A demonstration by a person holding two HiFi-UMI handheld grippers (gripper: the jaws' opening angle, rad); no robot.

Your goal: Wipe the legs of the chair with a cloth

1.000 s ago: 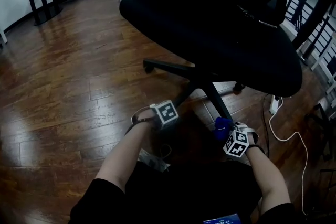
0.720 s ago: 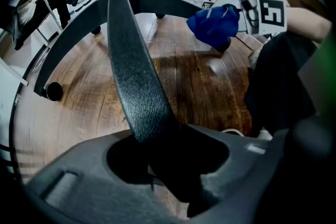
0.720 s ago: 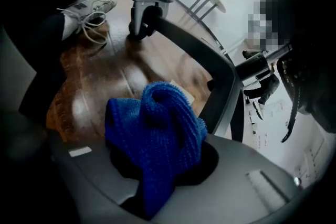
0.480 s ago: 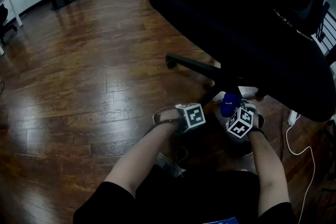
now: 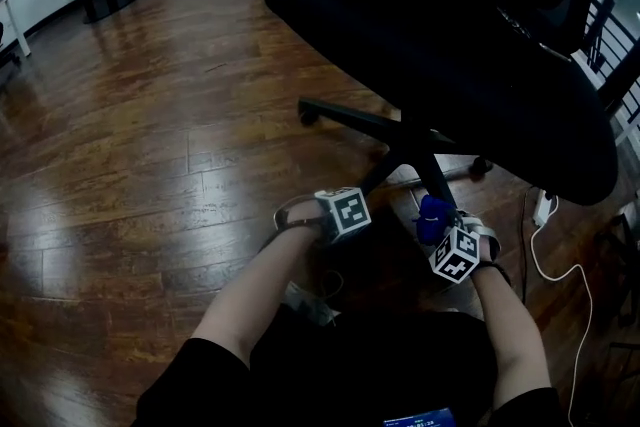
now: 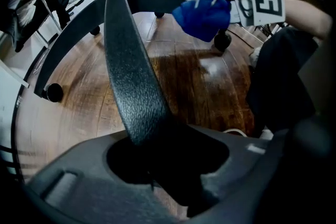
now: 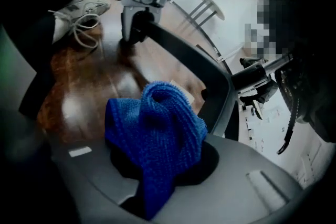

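Right, over on the left, the left claw (image 6: 160,157) is clamped on a chair leg (image 6: 131,71). The rough black spoke runs straight out from between its jaws toward the hub, which looks like bracing the chair (image 5: 450,45). Moving across, the right claw (image 7: 157,165) is closed on the blue cloth (image 7: 155,128), which bulges out ahead of its jaws in a fat wad. That wad sits close beside another leg, though I can't tell if it's touching. Now the dangers: the wad seems pinched by only a fold, so dragging it along that grainy plastic could tug it free. The chair also sits on wheels, so a hard shove from the right could swing the base and wrench the spoke out of the left claw's grip.
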